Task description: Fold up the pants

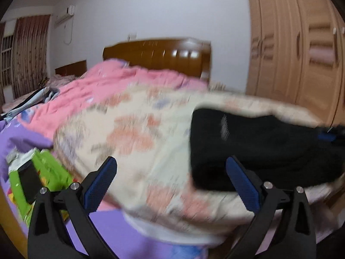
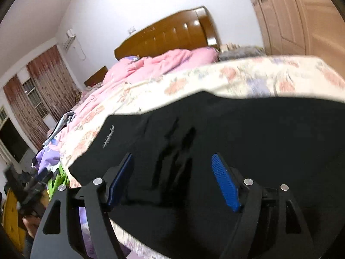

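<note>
Showing only rightward: pants (image 2: 215, 129) creases

You have black pants (image 2: 248, 133) with a small pale mark near one edge, lying on a cream quilt (image 1: 133, 133) printed with salmon-pink and lilac flowers. Beyond it you see a plain pink duvet (image 1: 103, 82), a purple sheet (image 1: 112, 226), a glossy orange-brown headboard (image 1: 159, 54) and a light tan wardrobe (image 1: 297, 49). Your gripper pads (image 2: 225, 183) are ribbed blue on black fingers, and the curtains (image 1: 30, 54) are reddish-brown with a pale speckled pattern.
</note>
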Demonstrator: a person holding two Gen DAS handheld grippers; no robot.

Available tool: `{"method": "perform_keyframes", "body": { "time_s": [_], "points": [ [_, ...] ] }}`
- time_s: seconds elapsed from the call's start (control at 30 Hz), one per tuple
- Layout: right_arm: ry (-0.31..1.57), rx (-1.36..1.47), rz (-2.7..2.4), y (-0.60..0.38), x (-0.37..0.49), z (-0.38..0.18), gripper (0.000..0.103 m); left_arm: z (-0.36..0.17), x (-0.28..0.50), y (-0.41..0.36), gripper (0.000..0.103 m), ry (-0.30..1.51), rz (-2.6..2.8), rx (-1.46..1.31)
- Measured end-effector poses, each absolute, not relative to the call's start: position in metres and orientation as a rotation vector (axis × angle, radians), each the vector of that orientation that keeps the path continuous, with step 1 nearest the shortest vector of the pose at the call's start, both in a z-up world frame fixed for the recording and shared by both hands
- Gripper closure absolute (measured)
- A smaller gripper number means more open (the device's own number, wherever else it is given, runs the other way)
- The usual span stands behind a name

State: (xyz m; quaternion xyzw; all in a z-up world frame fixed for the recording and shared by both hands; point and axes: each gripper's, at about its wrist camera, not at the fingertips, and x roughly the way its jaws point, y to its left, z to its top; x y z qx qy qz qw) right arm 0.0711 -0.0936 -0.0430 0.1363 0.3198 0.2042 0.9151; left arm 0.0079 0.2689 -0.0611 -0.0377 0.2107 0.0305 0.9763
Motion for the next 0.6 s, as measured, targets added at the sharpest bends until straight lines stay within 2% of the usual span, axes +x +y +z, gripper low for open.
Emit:
{"method": "perform_keyframes", "body": {
  "time_s": [0.13,0.23,0.27,0.3,0.37,0.43,0.5,0.6],
  "points": [
    [0.720,0.276,0.599,-0.061,0.116,-0.031,0.030,-0.032,0.057,0.234,0.002,0.453,-0.073,-0.092],
    [0.910,0.464,0.805,-0.043,0.163,-0.052,0.025,-0.039,0.106,0.196,0.002,0.520,-0.141,-0.021],
    [0.980,0.491,0.800,-0.039,0.175,-0.063,0.026,-0.052,0.129,0.186,0.002,0.594,-0.126,-0.004],
    [1.005,0.448,0.729,-0.039,0.184,-0.070,0.033,-0.065,0.144,0.180,0.002,0.659,-0.111,0.005],
    [0.974,0.435,0.707,-0.044,0.189,-0.070,0.035,-0.103,0.170,0.174,0.001,0.837,-0.075,0.024],
    [0.923,0.411,0.574,-0.054,0.189,-0.062,0.030,-0.113,0.160,0.168,0.001,0.770,-0.064,0.072],
    [0.863,0.381,0.452,-0.067,0.185,-0.051,0.030,-0.113,0.159,0.170,0.001,0.768,-0.067,0.059],
    [0.833,0.426,0.592,-0.076,0.165,-0.039,0.030,-0.115,0.159,0.170,0.001,0.760,-0.071,0.063]
  ]
}}
